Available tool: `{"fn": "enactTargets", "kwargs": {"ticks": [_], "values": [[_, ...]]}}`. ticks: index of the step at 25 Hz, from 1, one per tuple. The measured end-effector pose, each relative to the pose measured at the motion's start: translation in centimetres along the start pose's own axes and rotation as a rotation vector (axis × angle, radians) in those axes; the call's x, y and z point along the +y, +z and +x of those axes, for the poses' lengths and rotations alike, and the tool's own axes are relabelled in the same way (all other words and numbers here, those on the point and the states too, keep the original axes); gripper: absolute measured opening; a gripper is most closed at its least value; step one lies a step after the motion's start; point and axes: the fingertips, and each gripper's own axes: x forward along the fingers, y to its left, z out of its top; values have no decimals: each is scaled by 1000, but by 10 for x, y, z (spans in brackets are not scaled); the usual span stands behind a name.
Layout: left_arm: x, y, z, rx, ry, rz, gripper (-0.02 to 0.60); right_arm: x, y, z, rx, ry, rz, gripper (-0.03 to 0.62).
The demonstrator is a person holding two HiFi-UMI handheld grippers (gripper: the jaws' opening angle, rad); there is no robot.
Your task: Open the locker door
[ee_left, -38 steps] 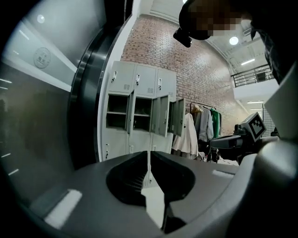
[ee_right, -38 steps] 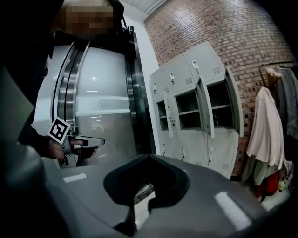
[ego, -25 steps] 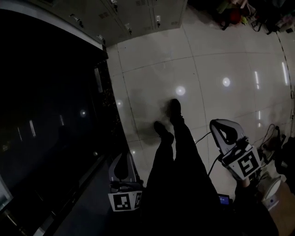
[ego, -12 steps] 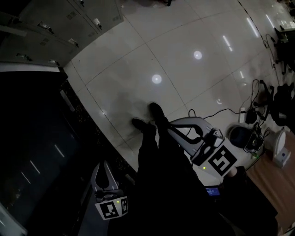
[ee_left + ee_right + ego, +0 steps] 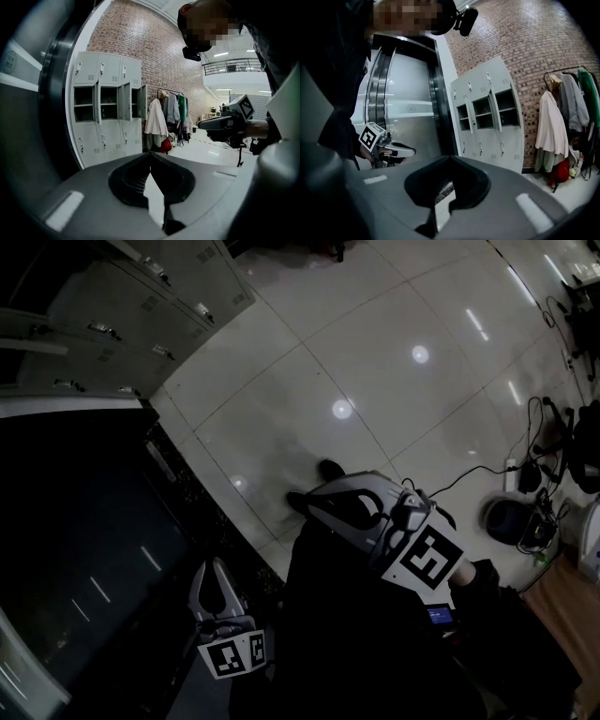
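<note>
tile floor [image 5: 309, 352] w/ lockers [image 5: 141, 306], cables [image 5: 473, 470], maybe fan [image 5: 506, 519]

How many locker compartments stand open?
3, all in the middle row of the locker: left compartment, middle compartment, right compartment. Others may be out of view.

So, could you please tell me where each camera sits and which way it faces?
Head view: on the person's head, aimed steeply down at the tiled floor; legs, left tongs, right tongs show.
Left gripper view: on the left tongs, along shut jaws toward grey lockers; right tongs at right.
Right gripper view: on the right tongs, toward the lockers; left tongs at left.
Shared: both gripper views show the lockers and hanging coats.
</note>
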Motion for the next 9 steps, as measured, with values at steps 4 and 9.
{"fn": "enactTargets", "kwargs": {"ticks": [4, 9], "values": [[-13, 17, 5, -38, 2, 9, 18, -5, 18, -3, -50, 8, -6, 0], [-21, 34, 13, -64, -23, 5, 18, -13, 39, -2, -130, -16, 3, 0]]}}
